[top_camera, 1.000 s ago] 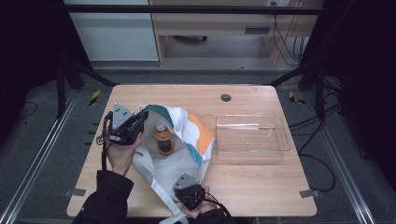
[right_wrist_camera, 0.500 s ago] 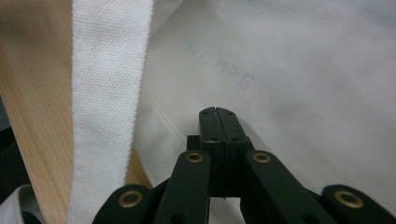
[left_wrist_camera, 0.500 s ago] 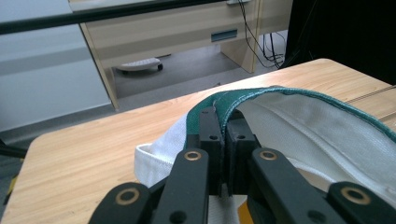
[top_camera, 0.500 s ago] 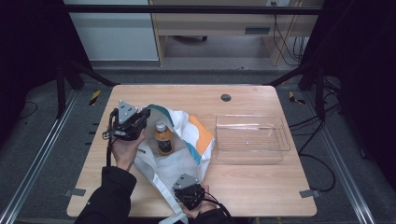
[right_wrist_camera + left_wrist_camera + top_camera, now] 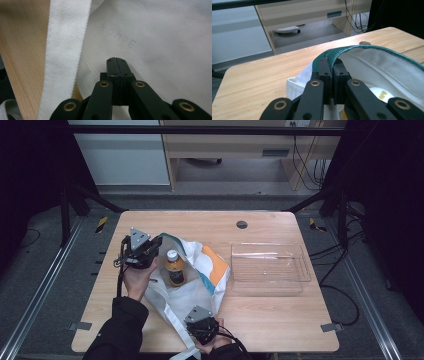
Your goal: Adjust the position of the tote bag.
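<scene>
Left hand-held gripper [image 5: 331,66] pinches the bag's green rim [image 5: 372,48]; right hand-held gripper [image 5: 116,61] closed.

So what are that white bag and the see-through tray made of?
The bag looks like woven cotton canvas, matte: its weave and stitched green rim show close up. The tray looks like clear, glossy hard plastic: the tabletop shows through it.
</scene>
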{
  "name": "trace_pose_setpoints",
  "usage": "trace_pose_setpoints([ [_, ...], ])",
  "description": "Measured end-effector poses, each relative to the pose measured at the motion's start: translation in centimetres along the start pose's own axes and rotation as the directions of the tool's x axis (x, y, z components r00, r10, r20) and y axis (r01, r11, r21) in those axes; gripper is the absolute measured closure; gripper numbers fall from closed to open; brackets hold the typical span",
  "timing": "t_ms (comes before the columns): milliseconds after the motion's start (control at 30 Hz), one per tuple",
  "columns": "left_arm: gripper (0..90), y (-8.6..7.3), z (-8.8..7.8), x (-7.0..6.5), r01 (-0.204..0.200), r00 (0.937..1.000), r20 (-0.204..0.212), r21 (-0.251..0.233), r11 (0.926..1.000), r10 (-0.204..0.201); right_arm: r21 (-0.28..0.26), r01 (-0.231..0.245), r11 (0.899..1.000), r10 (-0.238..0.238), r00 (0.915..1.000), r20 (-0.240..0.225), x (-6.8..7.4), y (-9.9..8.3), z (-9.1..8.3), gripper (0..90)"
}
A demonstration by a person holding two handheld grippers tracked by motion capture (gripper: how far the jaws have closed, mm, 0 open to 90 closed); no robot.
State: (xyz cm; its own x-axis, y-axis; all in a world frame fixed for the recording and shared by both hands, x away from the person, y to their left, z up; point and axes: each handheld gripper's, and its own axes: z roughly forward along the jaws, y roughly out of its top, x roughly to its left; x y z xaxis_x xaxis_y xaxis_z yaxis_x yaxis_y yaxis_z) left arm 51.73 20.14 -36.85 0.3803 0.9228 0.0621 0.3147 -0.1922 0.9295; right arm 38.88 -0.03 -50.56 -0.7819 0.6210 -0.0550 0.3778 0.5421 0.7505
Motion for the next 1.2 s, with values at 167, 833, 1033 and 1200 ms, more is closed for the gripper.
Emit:
trace_pose_setpoints([
  [167,87.6,-0.5,0.5,0.4,0.008,1.0000,0.000,0.012,0.9999,-0.008,0.000,0.000,1.000,0.000,1.0000,0.000,0.0,0.0,0.0,90.0],
  [833,87.5,-2.7,2.5,0.9,0.016,0.9998,-0.008,0.059,0.9981,-0.016,-0.002,0.001,1.000,-0.001,1.0000,0.002,0.0,0.0,0.0,90.0],
  [1033,87.4,-3.5,2.9,1.3,0.029,0.9996,-0.005,0.078,0.9966,-0.028,-0.003,0.000,1.000,0.000,1.0000,0.003,0.0,0.0,0.0,90.0],
  [1200,87.3,-3.9,3.2,1.2,0.012,0.9999,-0.005,0.090,0.9958,-0.012,-0.006,0.000,1.000,0.000,1.0000,0.002,0.0,0.0,0.1,90.0],
])
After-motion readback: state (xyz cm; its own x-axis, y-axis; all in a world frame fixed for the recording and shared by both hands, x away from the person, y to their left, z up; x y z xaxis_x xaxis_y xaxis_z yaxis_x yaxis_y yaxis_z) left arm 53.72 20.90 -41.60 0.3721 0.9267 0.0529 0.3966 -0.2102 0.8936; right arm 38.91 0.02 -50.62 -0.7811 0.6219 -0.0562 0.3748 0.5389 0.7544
